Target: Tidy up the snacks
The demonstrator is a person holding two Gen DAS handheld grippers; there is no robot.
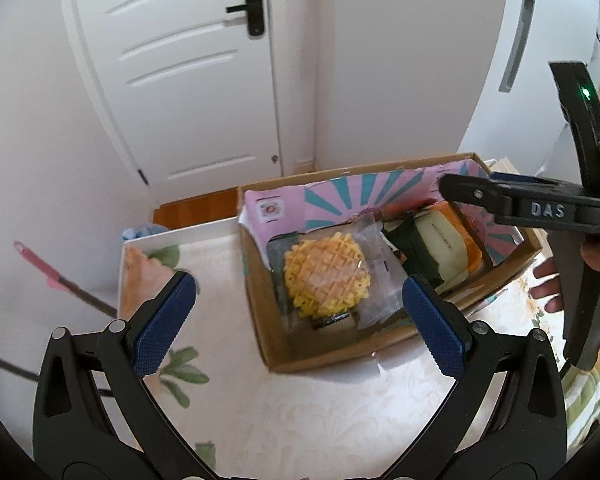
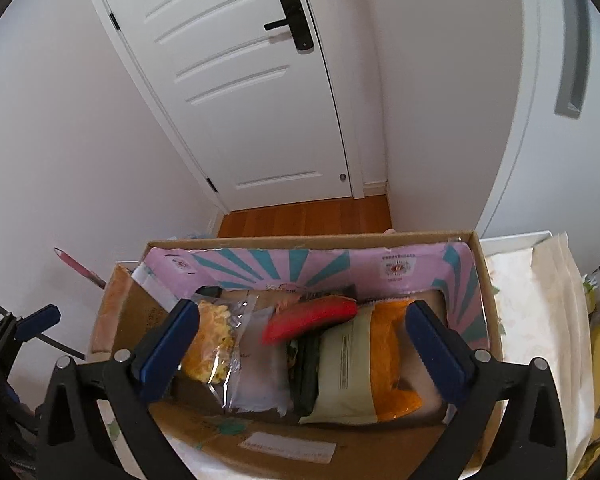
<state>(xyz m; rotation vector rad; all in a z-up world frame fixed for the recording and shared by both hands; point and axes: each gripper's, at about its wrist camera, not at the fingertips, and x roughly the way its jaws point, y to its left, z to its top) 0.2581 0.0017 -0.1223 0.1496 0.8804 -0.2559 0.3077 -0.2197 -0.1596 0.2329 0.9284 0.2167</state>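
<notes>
A cardboard box with a pink and teal liner stands on the table and holds snack packs. A clear bag with a yellow waffle lies at its left; it also shows in the right wrist view. A pale green packet, an orange packet and a red packet lie to its right. My left gripper is open and empty, above the box's near left part. My right gripper is open and empty, above the box; its body shows in the left wrist view.
The box sits on a table with a floral cloth. A white door and wooden floor lie behind. A pale paper bag stands right of the box. A pink-handled stick leans at the left.
</notes>
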